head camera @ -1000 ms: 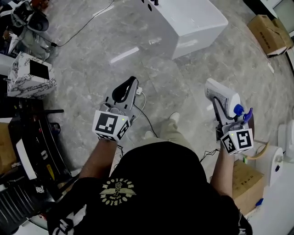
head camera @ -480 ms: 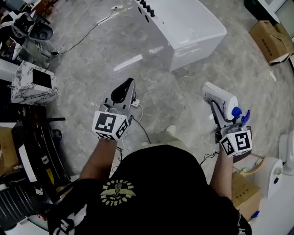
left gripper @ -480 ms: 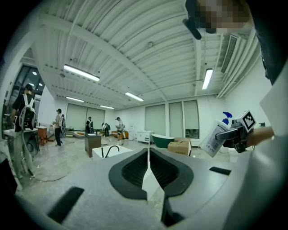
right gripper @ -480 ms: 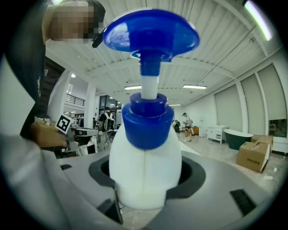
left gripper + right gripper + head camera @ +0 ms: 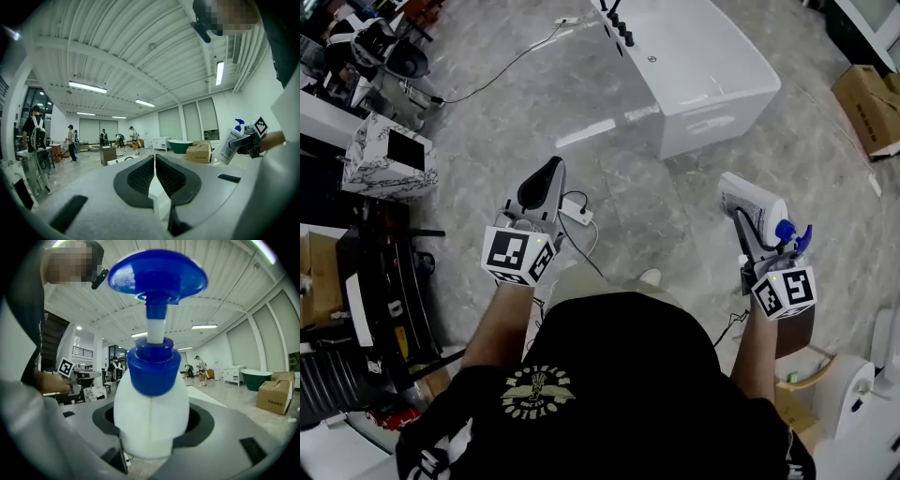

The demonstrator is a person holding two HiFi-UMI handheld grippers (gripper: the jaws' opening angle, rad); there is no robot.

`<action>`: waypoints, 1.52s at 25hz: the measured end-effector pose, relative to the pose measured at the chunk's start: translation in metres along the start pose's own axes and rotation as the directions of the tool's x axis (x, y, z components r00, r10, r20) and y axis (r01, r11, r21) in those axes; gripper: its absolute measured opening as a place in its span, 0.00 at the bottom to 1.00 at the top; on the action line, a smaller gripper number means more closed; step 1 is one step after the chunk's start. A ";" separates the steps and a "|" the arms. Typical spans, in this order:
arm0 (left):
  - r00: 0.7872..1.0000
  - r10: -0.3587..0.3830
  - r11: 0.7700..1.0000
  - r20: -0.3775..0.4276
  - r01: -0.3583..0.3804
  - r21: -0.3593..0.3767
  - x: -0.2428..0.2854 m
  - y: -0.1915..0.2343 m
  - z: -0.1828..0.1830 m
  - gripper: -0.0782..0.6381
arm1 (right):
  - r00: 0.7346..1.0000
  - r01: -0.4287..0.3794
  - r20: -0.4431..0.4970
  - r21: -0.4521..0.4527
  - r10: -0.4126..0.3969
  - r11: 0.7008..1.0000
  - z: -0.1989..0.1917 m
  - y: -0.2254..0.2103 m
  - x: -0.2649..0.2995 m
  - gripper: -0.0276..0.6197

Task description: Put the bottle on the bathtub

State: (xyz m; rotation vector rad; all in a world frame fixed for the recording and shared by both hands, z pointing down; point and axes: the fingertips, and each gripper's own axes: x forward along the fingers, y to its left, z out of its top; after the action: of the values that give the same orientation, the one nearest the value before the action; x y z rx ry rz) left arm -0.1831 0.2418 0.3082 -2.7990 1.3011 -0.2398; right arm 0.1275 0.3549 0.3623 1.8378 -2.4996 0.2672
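The white bathtub (image 5: 712, 70) stands on the grey floor at the top of the head view, with black knobs along its left rim. My right gripper (image 5: 752, 225) is shut on a white bottle (image 5: 754, 208) with a blue pump top (image 5: 787, 231), held over the floor short of the tub. In the right gripper view the bottle (image 5: 151, 401) fills the middle between the jaws, its pump head (image 5: 157, 276) on top. My left gripper (image 5: 541, 184) is shut with nothing in it, its pads (image 5: 140, 177) pressed together. The left gripper view also shows the bottle (image 5: 229, 143) at the right.
A power strip (image 5: 576, 209) with a cable lies on the floor beside the left gripper. A marble-patterned box (image 5: 389, 157) and black racks (image 5: 375, 281) stand at the left. A cardboard box (image 5: 868, 105) sits at the right. People stand far off in the hall (image 5: 71, 143).
The bathtub has slid lower and shows more fully in the head view as the person moves toward it. Both grippers keep their pose, the bottle still held.
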 end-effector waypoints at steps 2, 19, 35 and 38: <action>1.000 0.017 1.000 -0.007 -0.017 0.000 -0.003 0.001 0.000 0.13 | 1.000 -0.022 0.002 0.002 0.022 1.000 0.000 0.000 0.002 0.45; 0.994 -0.107 0.994 -0.004 0.106 -0.022 0.037 -0.031 -0.012 0.13 | 0.999 0.053 -0.001 0.032 -0.053 0.998 -0.004 -0.022 -0.011 0.45; 0.987 -0.145 0.988 -0.075 0.141 -0.057 0.089 0.000 -0.046 0.13 | 0.992 0.051 -0.115 0.046 -0.046 0.998 -0.028 -0.023 0.058 0.45; 0.988 -0.145 0.988 -0.057 0.142 -0.058 0.106 0.024 -0.042 0.13 | 0.994 0.059 -0.093 0.025 -0.057 0.998 -0.011 -0.026 0.086 0.45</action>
State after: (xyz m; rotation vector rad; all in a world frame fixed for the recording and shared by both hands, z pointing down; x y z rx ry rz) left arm -0.1411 0.1465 0.3598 -2.9573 1.1345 -0.3026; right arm 0.1257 0.2680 0.3867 1.8594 -2.3896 0.3771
